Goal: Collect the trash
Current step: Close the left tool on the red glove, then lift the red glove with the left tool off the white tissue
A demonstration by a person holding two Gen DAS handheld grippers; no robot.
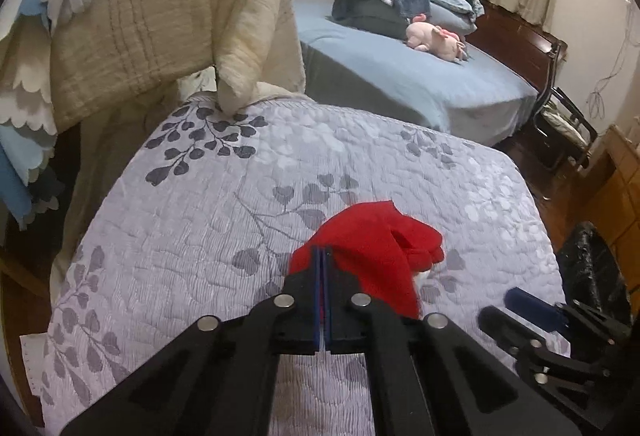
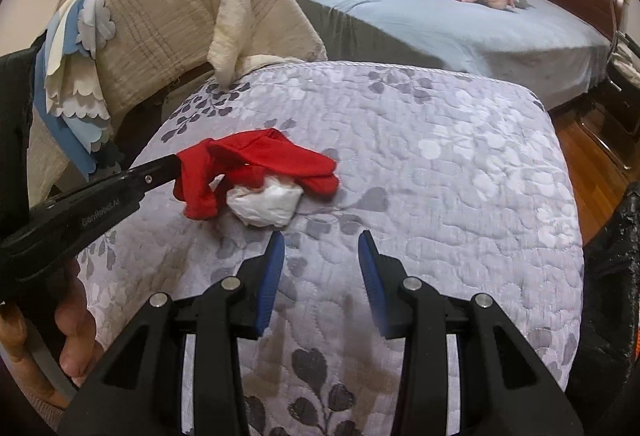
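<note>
A red cloth (image 1: 376, 248) lies bunched on the lilac leaf-patterned quilt (image 1: 224, 196). My left gripper (image 1: 322, 252) is shut on the near edge of the cloth. In the right wrist view the left gripper (image 2: 178, 162) comes in from the left and pinches the red cloth (image 2: 264, 156), lifting its left end. Under the cloth's near side lies a crumpled white tissue (image 2: 266, 204), which shows only as a white scrap (image 1: 420, 278) in the left wrist view. My right gripper (image 2: 322, 236) stands open just short of the tissue, with nothing between its fingers. It also shows at the lower right (image 1: 506, 306).
A black plastic bag (image 2: 616, 276) hangs at the right edge of the quilt (image 2: 440, 156). A beige blanket (image 1: 168, 16) drapes over a chair at the back left. Behind is a blue bed (image 1: 400, 76) with a pink plush toy (image 1: 436, 40) and piled clothes. A person's hand (image 2: 76, 324) holds the left gripper.
</note>
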